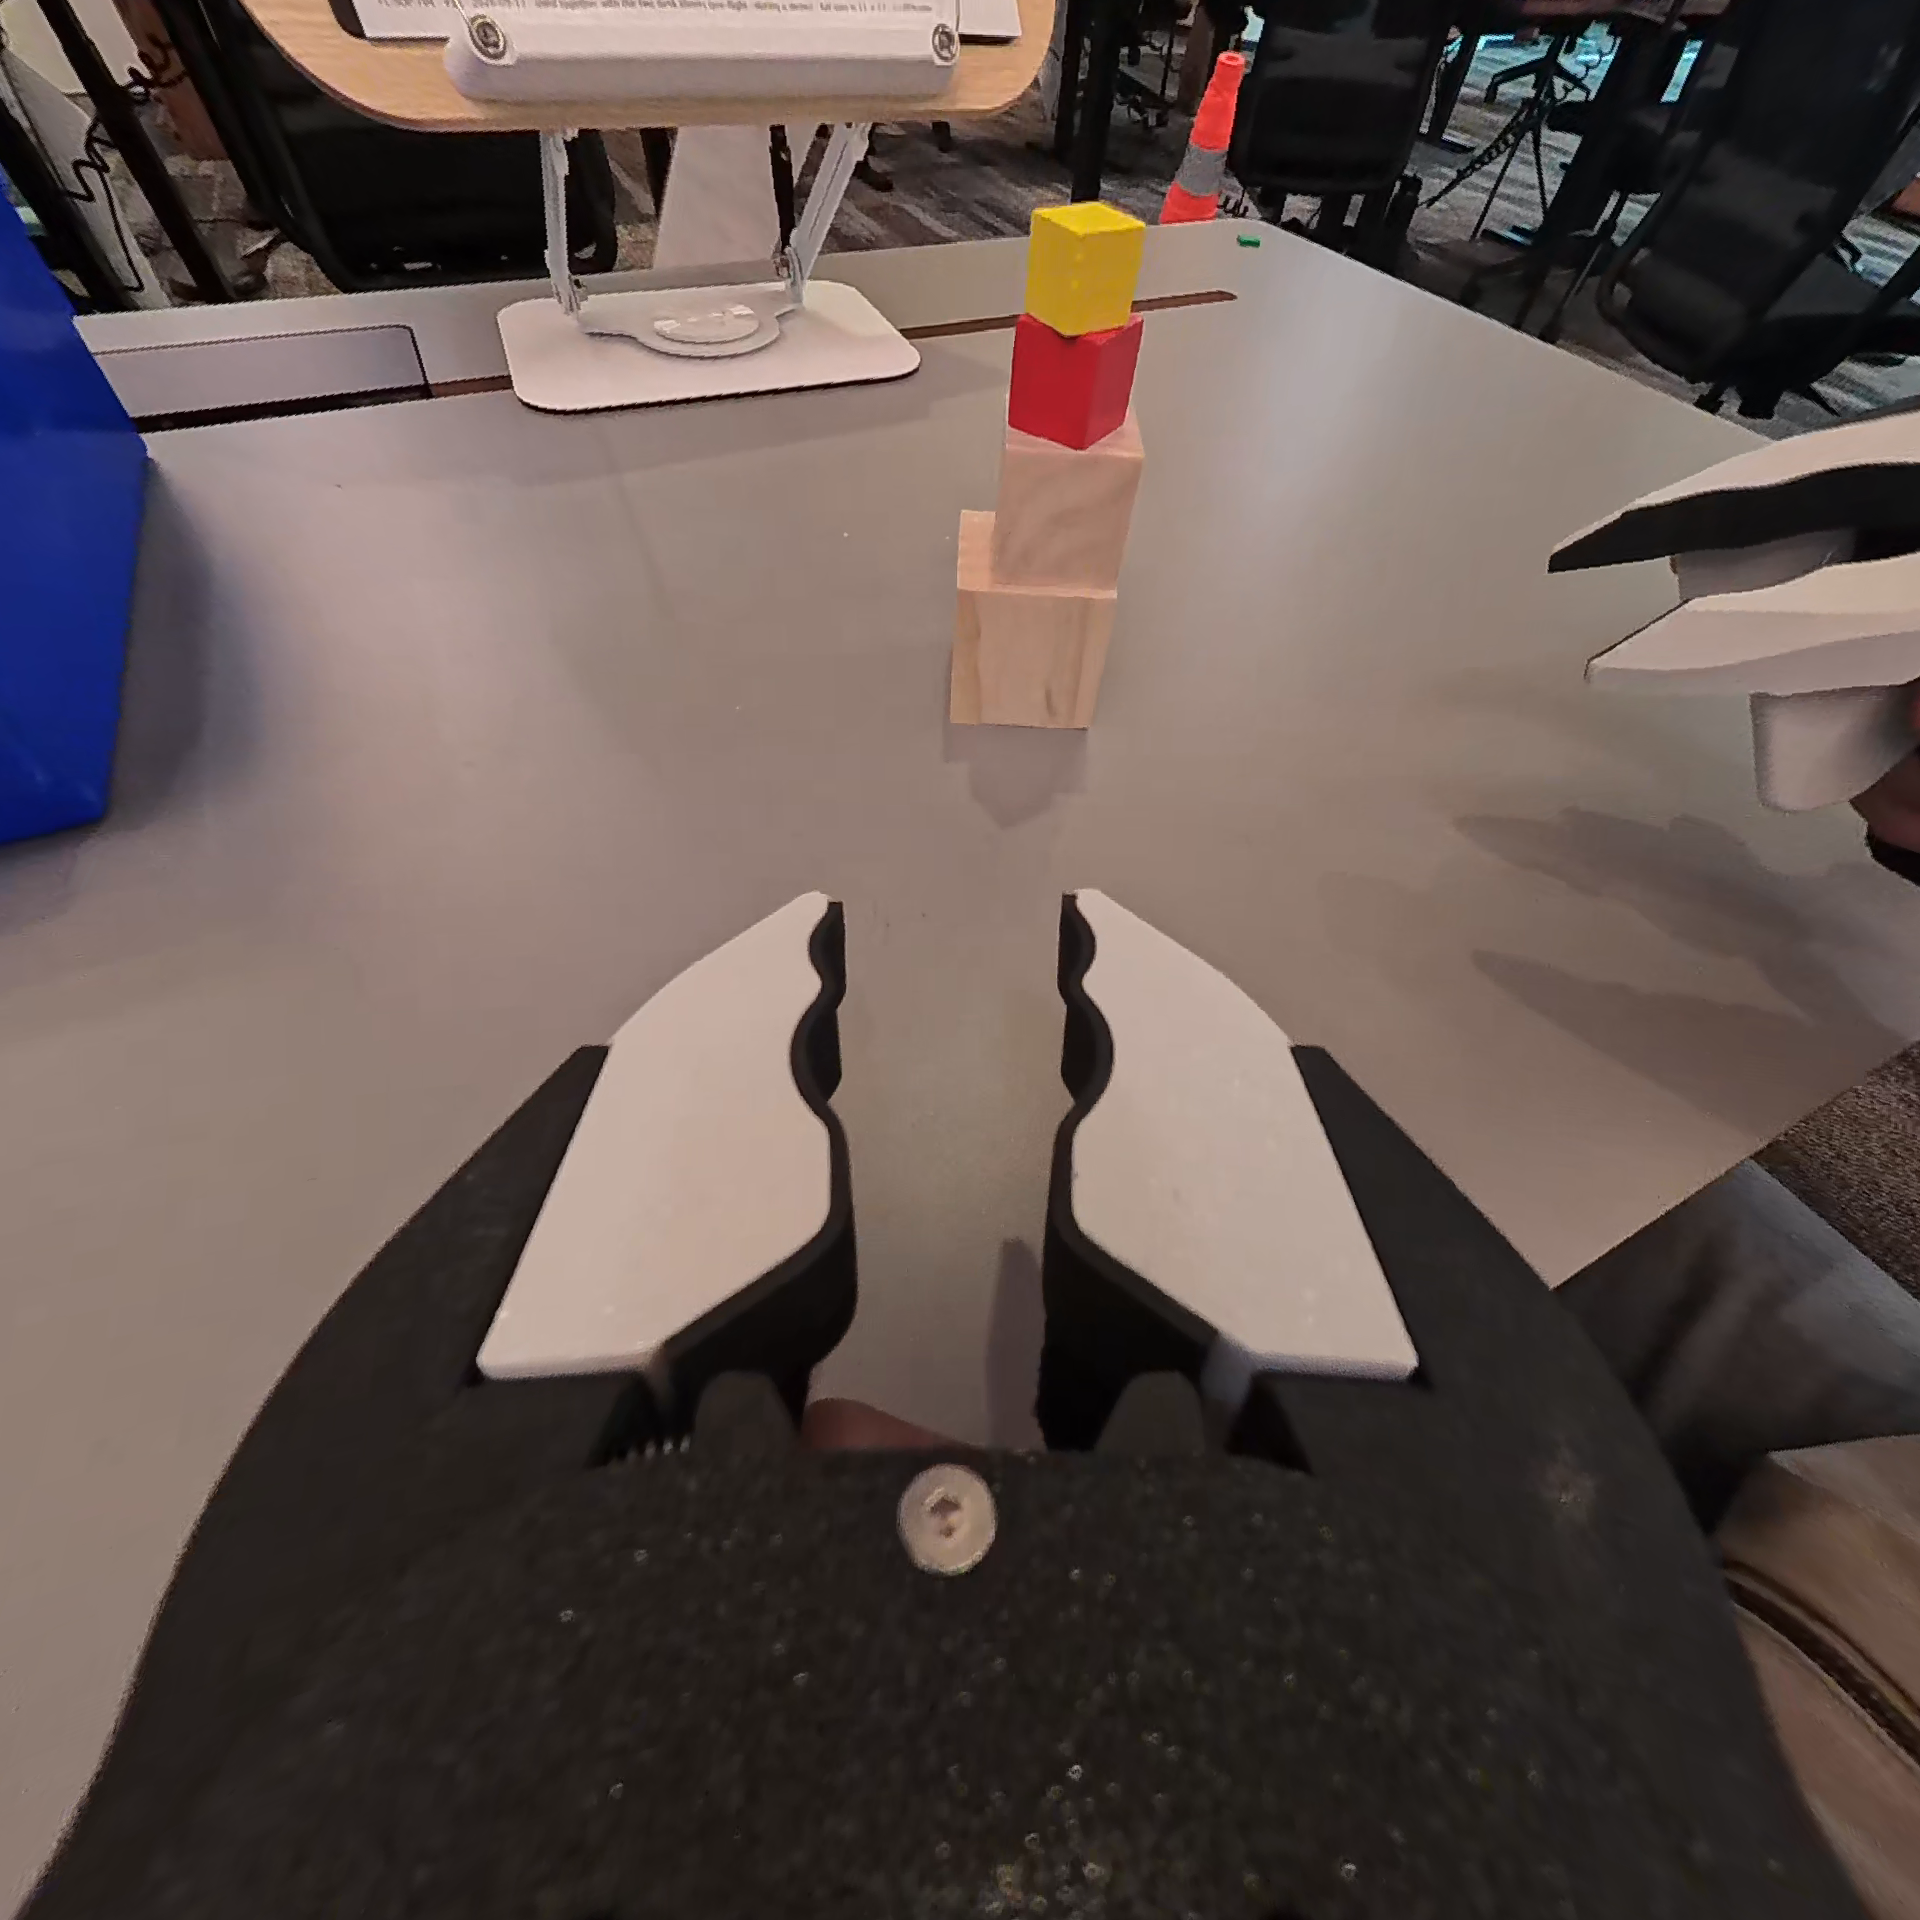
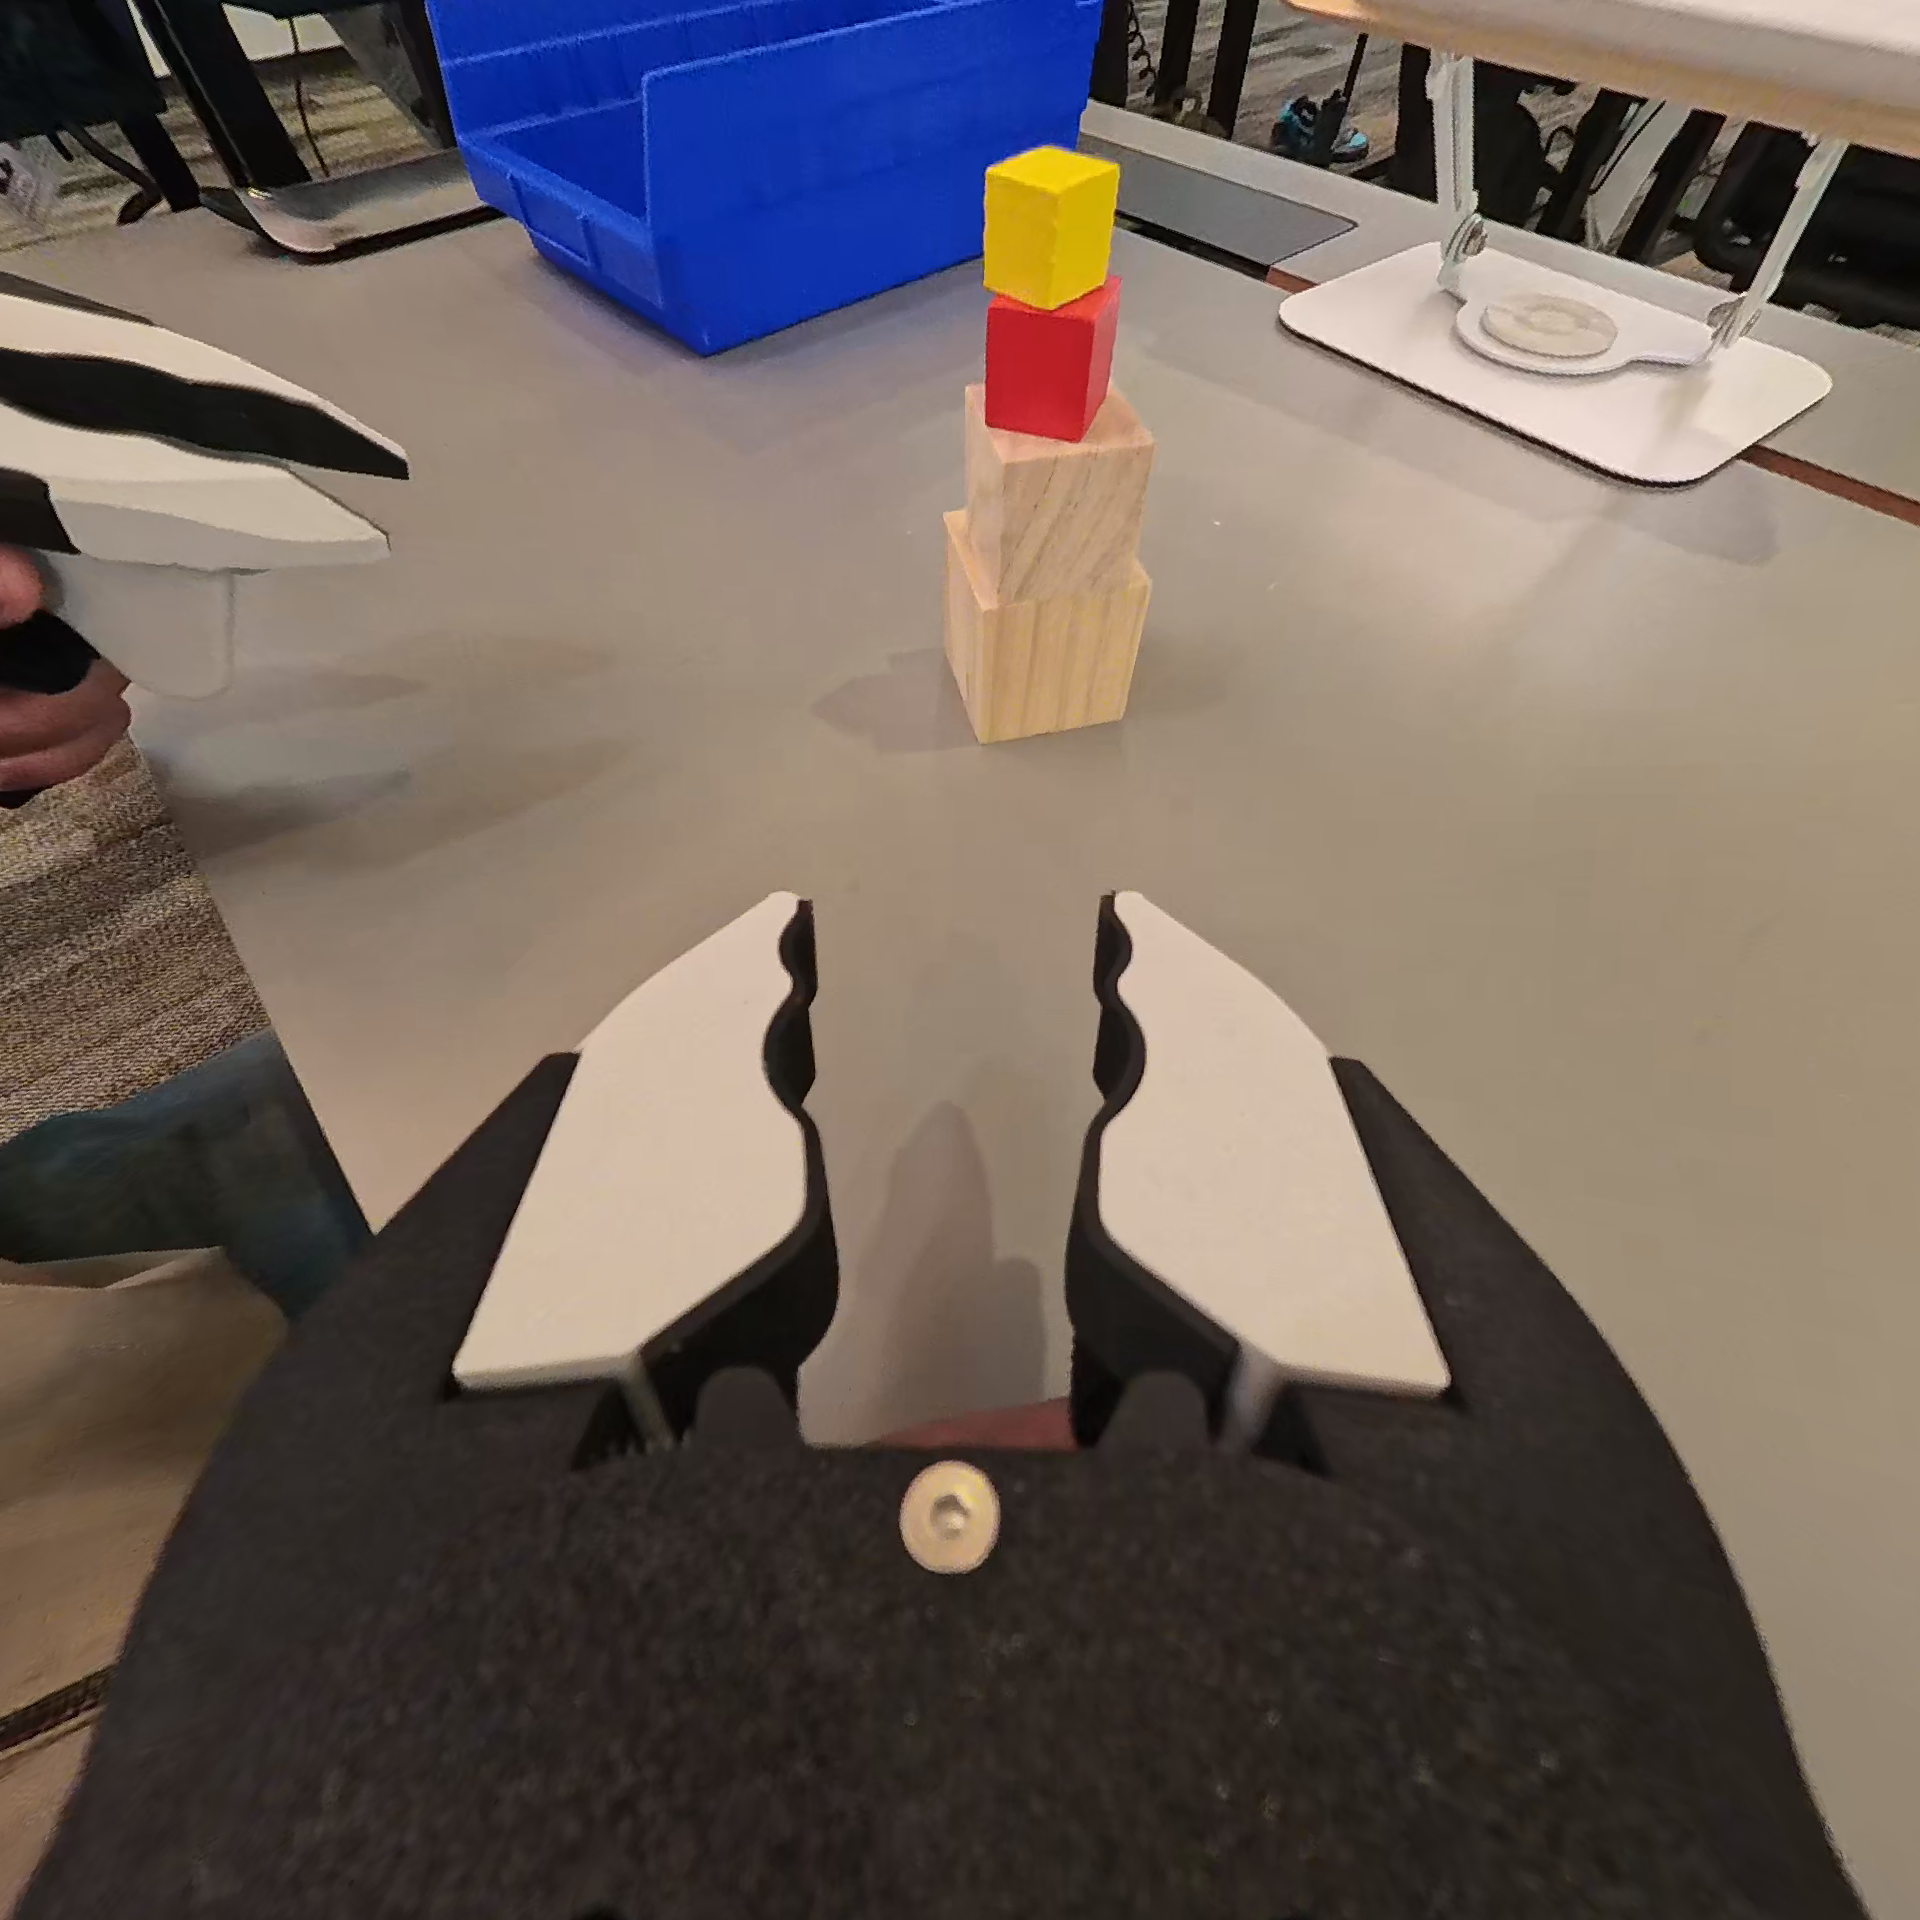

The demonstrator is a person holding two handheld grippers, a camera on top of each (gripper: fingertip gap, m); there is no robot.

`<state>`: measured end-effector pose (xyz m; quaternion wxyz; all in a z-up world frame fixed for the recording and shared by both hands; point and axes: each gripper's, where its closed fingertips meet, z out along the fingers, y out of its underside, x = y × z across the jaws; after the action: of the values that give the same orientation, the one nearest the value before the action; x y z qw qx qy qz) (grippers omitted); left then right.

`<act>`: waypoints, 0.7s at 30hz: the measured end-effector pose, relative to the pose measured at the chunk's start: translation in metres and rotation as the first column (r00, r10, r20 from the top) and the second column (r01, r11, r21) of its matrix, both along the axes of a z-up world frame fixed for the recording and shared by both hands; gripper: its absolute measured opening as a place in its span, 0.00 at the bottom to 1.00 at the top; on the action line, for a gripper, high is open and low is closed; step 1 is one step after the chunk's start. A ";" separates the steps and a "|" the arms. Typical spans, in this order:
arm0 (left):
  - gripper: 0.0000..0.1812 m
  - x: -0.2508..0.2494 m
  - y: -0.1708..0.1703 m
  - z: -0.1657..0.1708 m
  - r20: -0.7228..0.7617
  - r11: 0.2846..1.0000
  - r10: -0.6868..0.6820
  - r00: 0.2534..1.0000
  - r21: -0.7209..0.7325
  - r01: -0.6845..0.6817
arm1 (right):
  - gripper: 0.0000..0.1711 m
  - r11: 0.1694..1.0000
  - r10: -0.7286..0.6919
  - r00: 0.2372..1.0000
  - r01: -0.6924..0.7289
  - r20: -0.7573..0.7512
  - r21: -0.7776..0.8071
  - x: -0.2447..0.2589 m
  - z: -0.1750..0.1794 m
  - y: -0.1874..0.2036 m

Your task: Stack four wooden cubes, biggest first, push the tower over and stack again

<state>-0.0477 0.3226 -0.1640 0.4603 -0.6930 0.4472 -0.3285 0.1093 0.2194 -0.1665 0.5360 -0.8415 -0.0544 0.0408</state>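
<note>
Nearest each wrist camera, the left hand-held gripper (image 1: pixel 951 914) and the right hand-held gripper (image 2: pixel 954 914) both hang above the grey table (image 1: pixel 416 727) with their jaws parted and nothing between them, well short of the blocks.

Farther out, near the middle of the table, the tower stands complete. The big plain wooden cube (image 2: pixel 1049 665) sits on the table, a smaller plain wooden cube (image 2: pixel 1060 499) rests on it, set off toward one corner, then a red cube (image 2: pixel 1049 358) turned slightly, and a yellow cube (image 2: pixel 1049 229) on top. All four touch in one column, upright though not neatly squared.

Behind the tower, a blue bin (image 2: pixel 769 156) stands at the far left of the table as the right gripper sees it, and a white stand base (image 1: pixel 707 343) sits near the far edge; an orange cone (image 1: pixel 1210 145) shows on the floor beyond.

The stacking looks finished, so the step in hand is likely the push that topples the tower. That calls for one gripper to travel forward and meet the column from the side, probably high up at the red or yellow cube. A gentle shove seems wise, to keep the cubes from rolling off the table or toward the bin before restacking.
</note>
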 end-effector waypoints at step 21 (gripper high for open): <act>0.00 0.035 -0.031 -0.011 -0.213 0.875 -0.466 0.859 0.032 0.483 | 0.26 1.000 0.014 1.000 -0.014 0.022 -0.004 0.007 0.000 -0.009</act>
<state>-0.0129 0.2920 -0.1747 0.3468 -0.5708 0.6612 -0.3417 0.1166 0.2103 -0.1669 0.5334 -0.8425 -0.0659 0.0353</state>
